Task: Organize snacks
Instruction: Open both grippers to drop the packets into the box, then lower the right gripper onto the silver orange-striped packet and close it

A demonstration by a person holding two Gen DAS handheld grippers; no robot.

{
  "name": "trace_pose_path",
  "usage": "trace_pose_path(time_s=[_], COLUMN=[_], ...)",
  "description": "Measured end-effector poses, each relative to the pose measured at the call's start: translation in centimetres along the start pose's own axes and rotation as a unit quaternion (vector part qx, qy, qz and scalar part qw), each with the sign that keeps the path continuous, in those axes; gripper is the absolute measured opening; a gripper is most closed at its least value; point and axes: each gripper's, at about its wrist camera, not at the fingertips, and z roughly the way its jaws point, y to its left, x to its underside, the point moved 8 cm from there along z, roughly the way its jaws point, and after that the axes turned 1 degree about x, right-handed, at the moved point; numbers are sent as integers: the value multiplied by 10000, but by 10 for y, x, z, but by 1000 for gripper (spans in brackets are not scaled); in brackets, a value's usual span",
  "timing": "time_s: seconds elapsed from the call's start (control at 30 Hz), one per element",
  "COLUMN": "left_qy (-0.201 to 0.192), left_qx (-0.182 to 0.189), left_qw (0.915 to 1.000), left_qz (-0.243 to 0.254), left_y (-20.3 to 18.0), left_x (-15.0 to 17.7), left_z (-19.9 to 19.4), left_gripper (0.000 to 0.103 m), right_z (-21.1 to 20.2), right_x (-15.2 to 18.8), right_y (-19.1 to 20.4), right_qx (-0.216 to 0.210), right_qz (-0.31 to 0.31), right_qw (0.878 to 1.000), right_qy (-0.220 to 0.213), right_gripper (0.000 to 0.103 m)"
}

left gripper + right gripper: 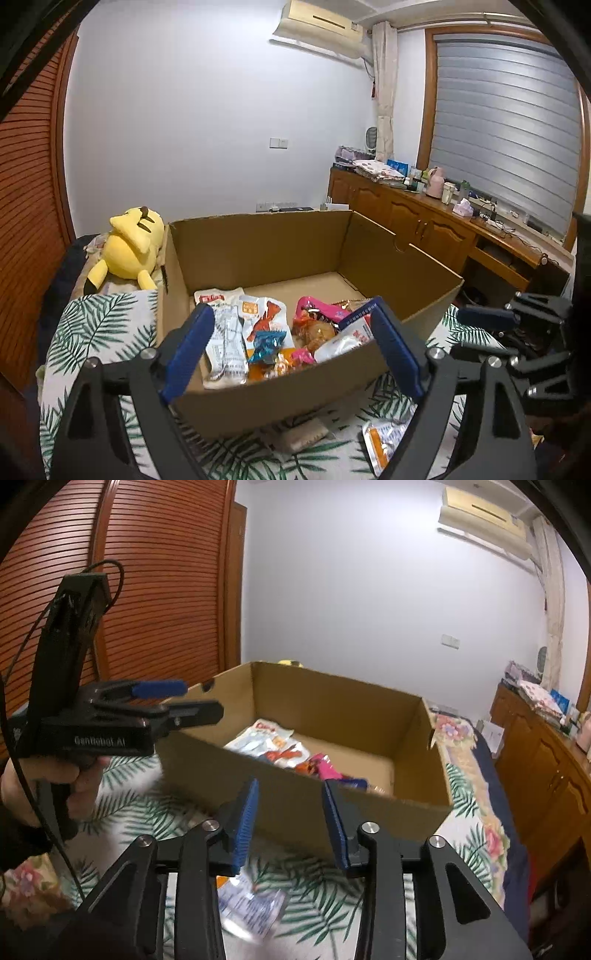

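- Snack packets (266, 332): most lie in a loose heap on the floor of the cardboard box (258, 251), crowded toward its near wall; the far half of the box floor is bare.
- Loose packet (251, 904): one white-and-orange packet lies outside the box on the leaf-print bed cover (325, 893), just below and between my right fingers; the left wrist view shows it near the box's near corner (384, 443). A pale flat item beside it, by the box wall, I cannot identify.
- Step in hand, as I judge it: gathering the last strays into the box; this packet looks next.
- My right gripper (291, 823): fingers apart, holding nothing, poised above the loose packet and just short of the box's near wall.
- My left gripper (291, 347): fingers spread wide and empty, straddling the near wall of the box over the heap.
- Next move calls for: lowering the right fingers onto the packet, pinching its flat, slippery film by an edge, then lifting it over the wall.
- Edges: the near wall stands upright between packet and heap; the lift must clear its rim.
- Open room: free cover to the right of the packet; the left gripper crowds the near-left side of the box, so the bare far half is the easier drop.
- Beyond: a yellow plush toy (129, 247) rests beside the box's far-left corner.
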Motion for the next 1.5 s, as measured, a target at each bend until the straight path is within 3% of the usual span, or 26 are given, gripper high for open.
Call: trace_pose_path(time_s=[0.3,0.5,0.87,1.23,1.5], left_qy=[-115,-102,179,153,261], left_qx=[-285,-521,-628,-635,-588], left_qw=[9995,9986,9977,9977,9979], left_qz=[-41,-54,-162,-183,-74], left_y=[9,19,28,28,23], left_x=[25,49,86,87,90], left_z=[-24,-32,-22,-23,-20], left_gripper=[87,87,87,87,87], right_z=[16,39,68,61,53], right_x=[37,59,74,90,102], right_y=[7,4,14,23,36], right_qx=[-101,-236,-455,-870,-829], right_qz=[60,229,172,175,-33], right_qw=[9991,9964,9904,9808,9796], right_qy=[399,781,1295,1735,1828], right_gripper=[58,58,58,58,60])
